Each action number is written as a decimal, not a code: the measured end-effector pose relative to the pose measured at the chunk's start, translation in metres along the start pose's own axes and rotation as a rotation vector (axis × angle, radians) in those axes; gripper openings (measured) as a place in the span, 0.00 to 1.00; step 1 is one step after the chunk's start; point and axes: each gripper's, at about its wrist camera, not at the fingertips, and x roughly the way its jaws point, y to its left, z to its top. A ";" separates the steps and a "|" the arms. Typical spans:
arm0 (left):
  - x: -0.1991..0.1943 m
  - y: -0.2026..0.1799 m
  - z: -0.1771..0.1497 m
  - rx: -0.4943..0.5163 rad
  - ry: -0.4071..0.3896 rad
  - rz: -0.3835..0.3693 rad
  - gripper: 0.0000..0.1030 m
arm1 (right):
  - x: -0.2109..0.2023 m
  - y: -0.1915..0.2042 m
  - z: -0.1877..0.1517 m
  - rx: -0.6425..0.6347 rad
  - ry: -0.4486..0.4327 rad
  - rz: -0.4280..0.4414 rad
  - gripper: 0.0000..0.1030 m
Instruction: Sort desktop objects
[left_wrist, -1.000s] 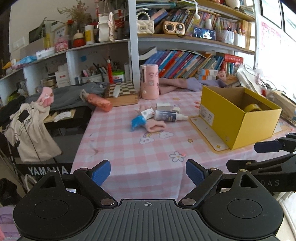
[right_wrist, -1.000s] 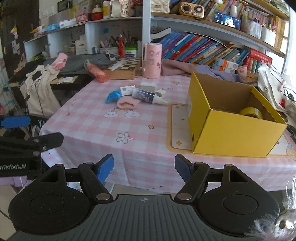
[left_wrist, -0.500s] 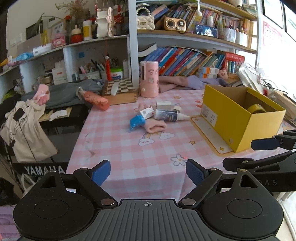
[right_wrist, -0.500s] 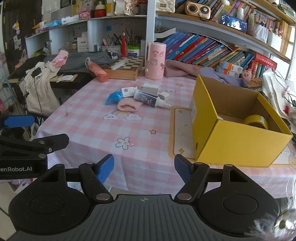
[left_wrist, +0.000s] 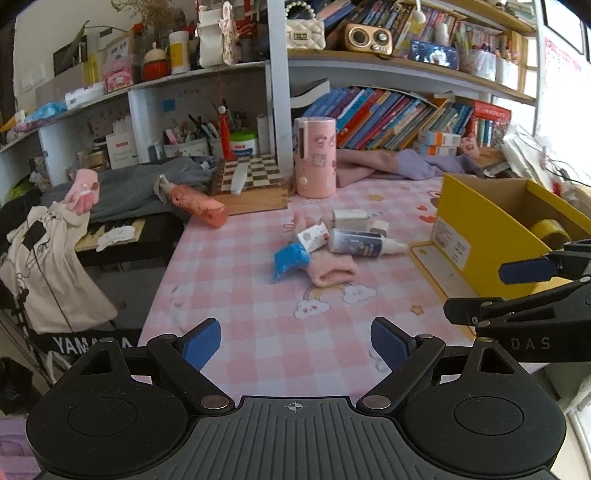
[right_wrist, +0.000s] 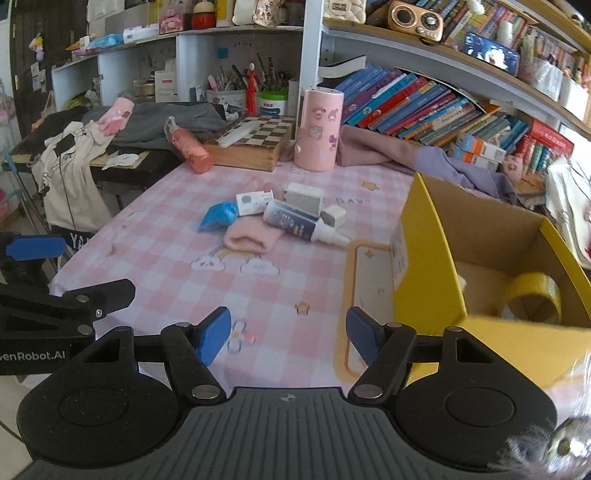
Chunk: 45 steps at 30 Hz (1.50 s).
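Now | left claw (left_wrist: 295, 341) wide, empty | right claw (right_wrist: 288, 336) closing, empty

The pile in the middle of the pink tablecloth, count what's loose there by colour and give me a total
Blue: 1, the crumpled blue packet
Pink: 1, the rolled pink sock
White or pale: 3, the small white carton, the grey-white box, the little white cube
Dark with white cap: 1, the bottle lying on its side
Total: 6
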 end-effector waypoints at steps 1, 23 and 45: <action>0.005 0.001 0.003 -0.004 0.002 0.005 0.88 | 0.005 -0.001 0.004 -0.004 -0.001 0.005 0.65; 0.080 0.010 0.047 -0.024 0.078 0.059 0.88 | 0.098 -0.034 0.067 0.079 0.057 0.080 0.64; 0.138 0.034 0.070 -0.135 0.105 0.028 0.86 | 0.169 -0.039 0.106 -0.003 0.185 0.140 0.64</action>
